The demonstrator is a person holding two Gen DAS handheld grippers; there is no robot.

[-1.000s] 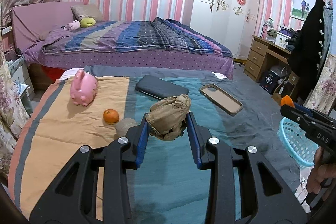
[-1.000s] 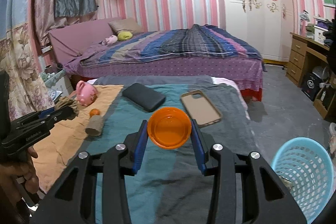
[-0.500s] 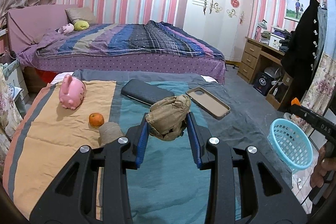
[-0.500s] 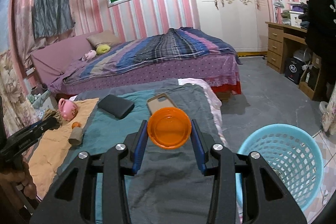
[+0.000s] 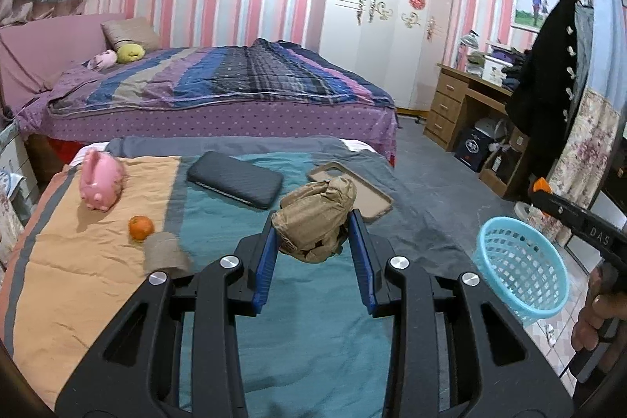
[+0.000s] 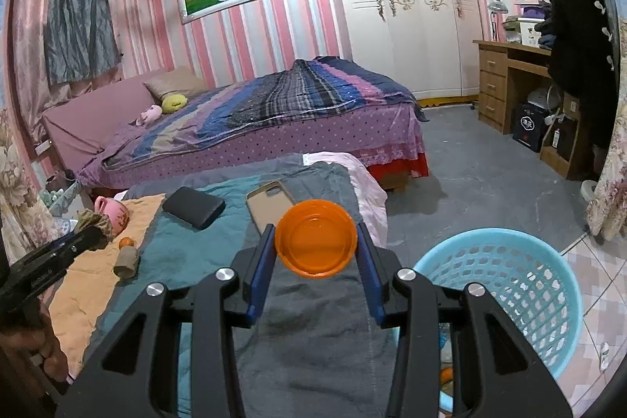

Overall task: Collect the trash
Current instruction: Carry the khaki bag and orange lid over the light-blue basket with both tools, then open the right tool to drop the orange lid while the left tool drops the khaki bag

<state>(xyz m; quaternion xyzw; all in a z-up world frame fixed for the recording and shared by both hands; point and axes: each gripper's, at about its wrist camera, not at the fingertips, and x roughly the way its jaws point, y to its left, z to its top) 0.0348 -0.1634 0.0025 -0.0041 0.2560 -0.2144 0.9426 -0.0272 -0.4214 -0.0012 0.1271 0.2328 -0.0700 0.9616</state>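
Observation:
My left gripper [image 5: 313, 226] is shut on a crumpled brown paper bag [image 5: 315, 212], held above the teal cloth of the low bed [image 5: 305, 339]. My right gripper [image 6: 315, 241] is shut on an orange plastic lid [image 6: 315, 239], held over the bed's right edge. The light blue mesh basket [image 6: 521, 285] stands on the floor just right of the right gripper; it also shows in the left wrist view [image 5: 521, 267]. The right gripper's tip with the orange lid shows in the left wrist view [image 5: 542, 189].
On the bed lie a pink piggy bank [image 5: 100, 179], an orange [image 5: 140, 227], a brown paper roll [image 5: 164, 253], a black pouch [image 5: 235, 179] and a tan phone case [image 5: 376, 198]. A large bed [image 5: 219, 93], a white wardrobe [image 5: 380, 26] and a wooden desk [image 5: 462, 108] stand behind.
Both grippers have swung to the right with their loads. The basket has come closer and larger beside the right gripper.

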